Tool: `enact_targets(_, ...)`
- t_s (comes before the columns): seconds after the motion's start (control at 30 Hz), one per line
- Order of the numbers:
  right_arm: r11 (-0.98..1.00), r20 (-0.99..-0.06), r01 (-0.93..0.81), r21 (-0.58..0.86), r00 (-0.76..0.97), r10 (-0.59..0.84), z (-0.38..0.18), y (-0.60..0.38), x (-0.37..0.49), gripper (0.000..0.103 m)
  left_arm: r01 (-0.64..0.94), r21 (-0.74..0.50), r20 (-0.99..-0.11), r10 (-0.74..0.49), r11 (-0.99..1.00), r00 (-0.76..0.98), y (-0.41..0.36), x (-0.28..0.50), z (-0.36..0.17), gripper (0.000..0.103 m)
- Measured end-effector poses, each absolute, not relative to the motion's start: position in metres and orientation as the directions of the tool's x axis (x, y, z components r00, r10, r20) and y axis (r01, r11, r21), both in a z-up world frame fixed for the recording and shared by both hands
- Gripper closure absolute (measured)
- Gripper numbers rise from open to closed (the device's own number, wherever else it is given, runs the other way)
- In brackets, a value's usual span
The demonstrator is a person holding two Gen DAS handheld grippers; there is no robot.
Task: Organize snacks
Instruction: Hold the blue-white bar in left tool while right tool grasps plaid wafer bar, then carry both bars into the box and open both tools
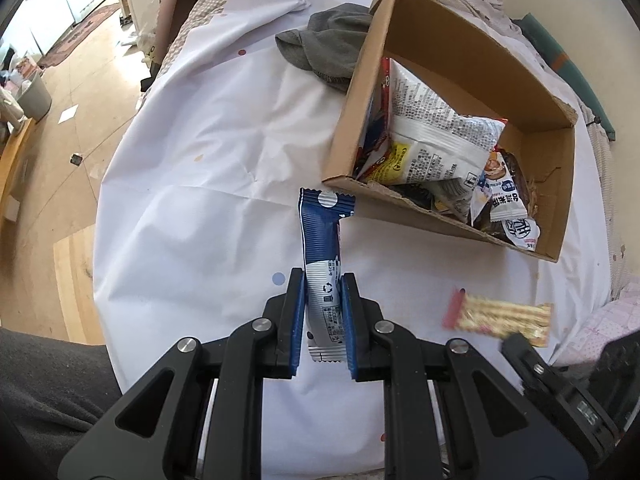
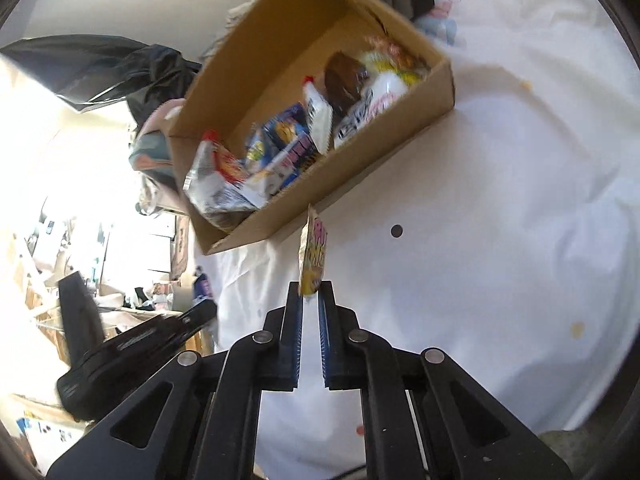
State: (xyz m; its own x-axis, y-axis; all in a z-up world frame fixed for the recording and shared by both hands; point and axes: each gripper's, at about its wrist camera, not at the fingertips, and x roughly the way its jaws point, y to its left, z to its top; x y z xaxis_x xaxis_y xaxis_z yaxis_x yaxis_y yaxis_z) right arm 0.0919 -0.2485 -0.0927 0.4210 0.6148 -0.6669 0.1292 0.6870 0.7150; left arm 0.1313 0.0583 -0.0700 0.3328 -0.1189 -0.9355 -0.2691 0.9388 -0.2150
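My left gripper point(image 1: 322, 280) is shut on a long blue and white snack packet point(image 1: 322, 248) that sticks up from its jaws, just short of the near-left corner of a cardboard box point(image 1: 448, 40). The box holds several snack packets point(image 1: 436, 132). My right gripper point(image 2: 310, 286) is shut on the end of a yellow and pink snack packet point(image 2: 313, 256), held edge-on just in front of the same box point(image 2: 432, 92). That packet also shows in the left wrist view point(image 1: 500, 318), blurred, at the lower right.
A white dotted cloth point(image 1: 216, 152) covers the table. A grey garment point(image 1: 324, 46) lies bunched behind the box's left side. The table's left edge drops to a wooden floor point(image 1: 80, 92). A black bag point(image 2: 104, 64) lies beyond the box in the right wrist view.
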Motion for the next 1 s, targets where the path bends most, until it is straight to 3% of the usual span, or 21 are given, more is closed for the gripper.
enact_targets(0.07,0.691,-0.656,0.103,0.715,0.440,0.613,-0.082,-0.261,0.084,0.103,-0.259,-0.202,-0.931,-0.103,0.945,0.350,0.056,0.130,-0.067,0.089)
enact_targets(0.33,0.689,-0.652,0.111,0.717,0.458,0.604,-0.072,-0.280,0.090,0.102,-0.227,-0.123,-0.917,-0.023,0.966,0.399,0.049,0.130,-0.052,0.089)
enact_targets(0.37,0.677,-0.666,0.153,0.720,0.429,0.611,-0.079,-0.282,0.089,0.096,-0.229,-0.124,-0.917,-0.024,0.965,0.399,0.049,0.130,-0.053,0.089)
enact_targets(0.43,0.673,-0.711,0.244,0.698,0.347,0.612,-0.102,-0.283,0.094,0.072,-0.227,-0.125,-0.917,-0.025,0.966,0.399,0.048,0.130,-0.054,0.089)
enact_targets(0.47,0.677,-0.725,0.266,0.687,0.317,0.611,-0.110,-0.279,0.099,0.042,-0.222,-0.123,-0.917,-0.025,0.967,0.398,0.046,0.130,-0.054,0.089)
enact_targets(0.5,0.687,-0.741,0.281,0.670,0.303,0.599,-0.117,-0.277,0.101,0.036,-0.219,-0.124,-0.918,-0.028,0.968,0.397,0.045,0.130,-0.055,0.089)
enact_targets(0.63,0.797,-0.836,0.265,0.542,0.264,0.481,-0.132,-0.248,0.122,0.036,-0.202,-0.110,-0.913,-0.019,0.973,0.408,0.041,0.131,-0.055,0.089)
enact_targets(0.77,0.931,-0.936,0.177,0.320,0.210,0.282,-0.149,-0.200,0.142,0.036,-0.202,-0.099,-0.911,-0.007,0.974,0.412,0.041,0.133,-0.057,0.089)
enact_targets(0.83,0.976,-0.956,0.096,0.197,0.241,0.169,-0.149,-0.180,0.142,0.043,-0.207,-0.098,-0.912,-0.005,0.974,0.409,0.043,0.133,-0.058,0.089)
enact_targets(0.87,0.982,-0.955,0.070,0.173,0.254,0.150,-0.148,-0.176,0.141,0.063,-0.208,-0.102,-0.913,-0.009,0.973,0.408,0.044,0.132,-0.058,0.089)
enact_targets(0.9,0.984,-0.954,0.052,0.171,0.260,0.152,-0.147,-0.175,0.138,0.075,-0.208,-0.106,-0.913,-0.013,0.972,0.408,0.044,0.131,-0.058,0.089)
enact_targets(1.0,0.973,-0.942,0.035,0.230,0.259,0.213,-0.141,-0.180,0.130,0.076,-0.204,-0.121,-0.912,-0.028,0.972,0.410,0.045,0.130,-0.056,0.089)
